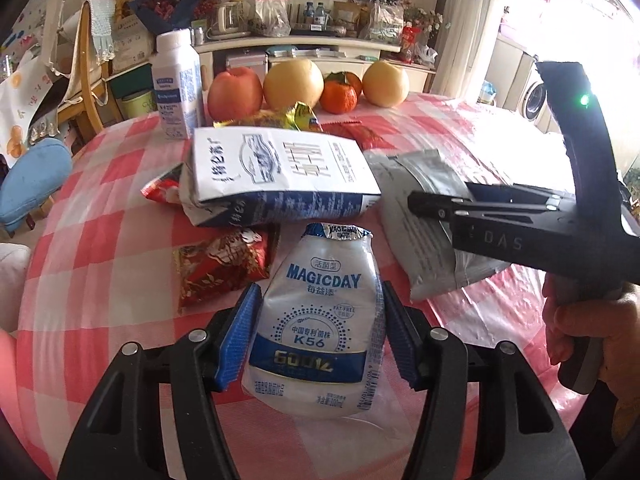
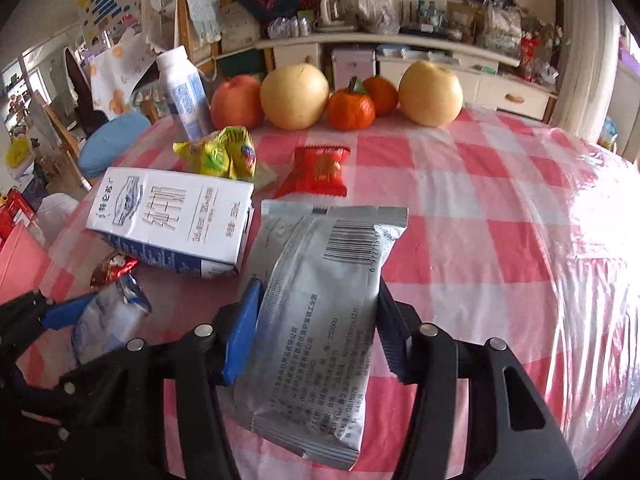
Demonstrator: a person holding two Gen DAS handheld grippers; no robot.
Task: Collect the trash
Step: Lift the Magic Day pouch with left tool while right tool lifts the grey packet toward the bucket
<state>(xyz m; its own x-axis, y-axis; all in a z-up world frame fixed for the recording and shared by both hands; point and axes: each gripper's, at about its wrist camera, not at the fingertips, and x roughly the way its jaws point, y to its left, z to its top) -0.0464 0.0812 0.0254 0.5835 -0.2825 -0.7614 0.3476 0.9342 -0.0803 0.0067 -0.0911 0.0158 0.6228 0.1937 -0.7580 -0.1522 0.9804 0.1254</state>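
Two grips at once: my left gripper point(image 1: 318, 336) clamps the yogurt bottle point(image 1: 316, 328) and my right gripper point(image 2: 316, 332) pinches the grey pouch point(image 2: 320, 304), both low over the table point(image 2: 480, 208). I fear the slick pouch sliding out when lifted.

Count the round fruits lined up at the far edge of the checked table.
5, left to right: red apple, large yellow pear, two orange tangerines, another yellow pear. More may hide behind.
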